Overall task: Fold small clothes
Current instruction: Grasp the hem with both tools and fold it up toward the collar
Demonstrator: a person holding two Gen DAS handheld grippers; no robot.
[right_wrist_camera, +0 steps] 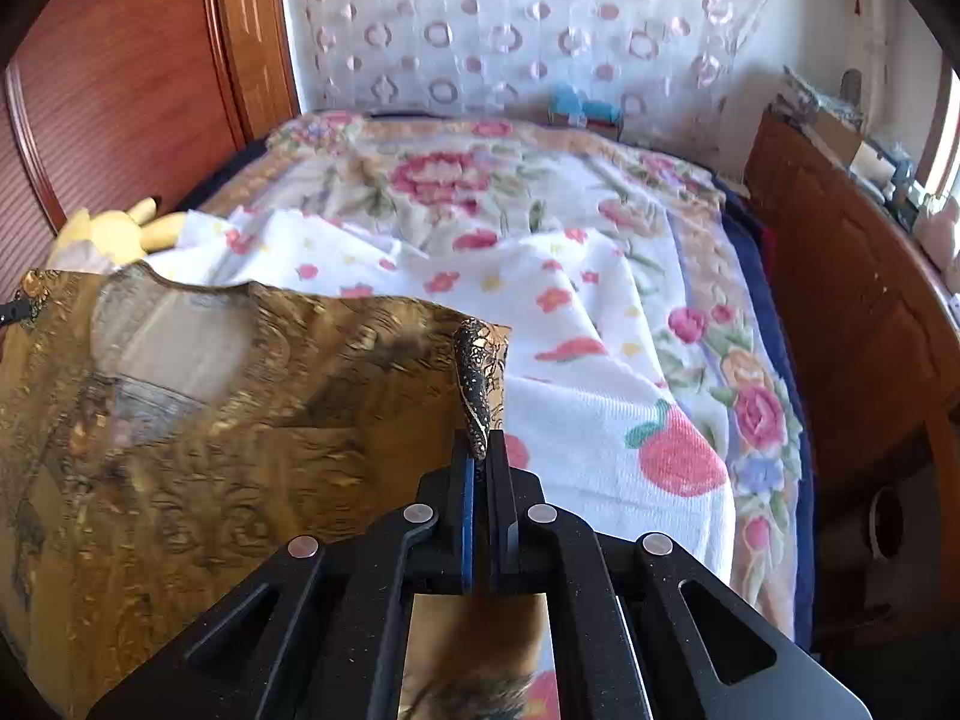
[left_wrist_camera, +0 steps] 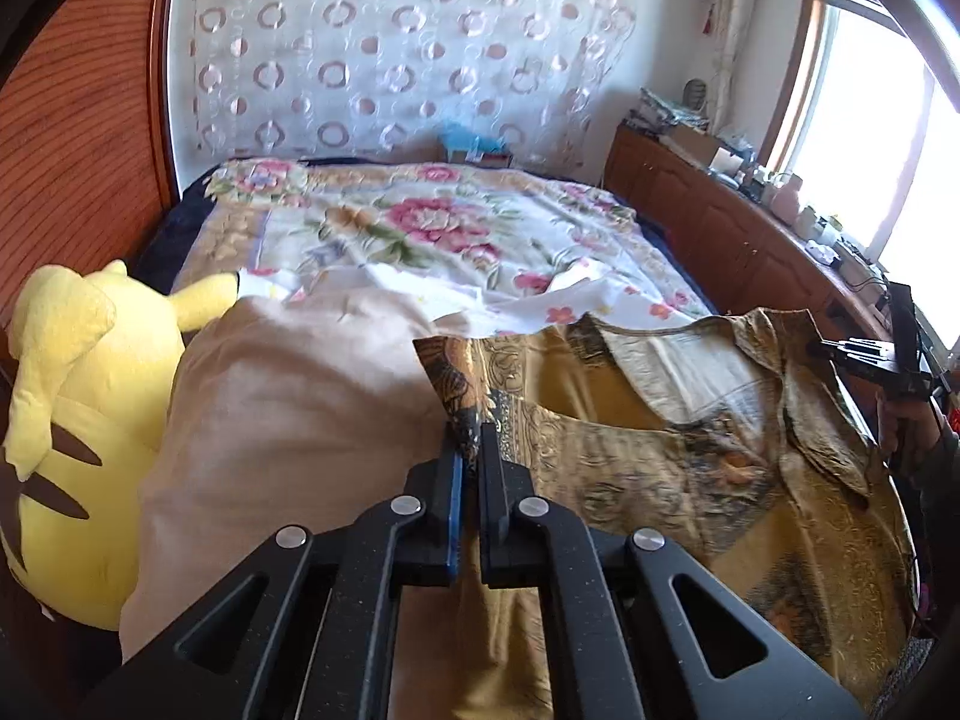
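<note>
A golden-brown patterned top (left_wrist_camera: 660,462) lies spread on the bed, its neck opening showing a pale lining. In the left wrist view my left gripper (left_wrist_camera: 471,438) is shut on the top's left corner, and the fabric bunches up between the fingers. In the right wrist view my right gripper (right_wrist_camera: 483,447) is shut on a rolled bit of the top's (right_wrist_camera: 210,420) right edge, which sticks up past the fingertips. The right gripper (left_wrist_camera: 840,351) also shows at the far right of the left wrist view, held by a hand.
A yellow plush toy (left_wrist_camera: 72,420) and a beige cushion (left_wrist_camera: 288,420) lie left of the top. A white flowered towel (right_wrist_camera: 600,360) covers the floral bedspread (left_wrist_camera: 432,222) beyond it. A wooden cabinet (left_wrist_camera: 720,228) with clutter runs along the right, under a window.
</note>
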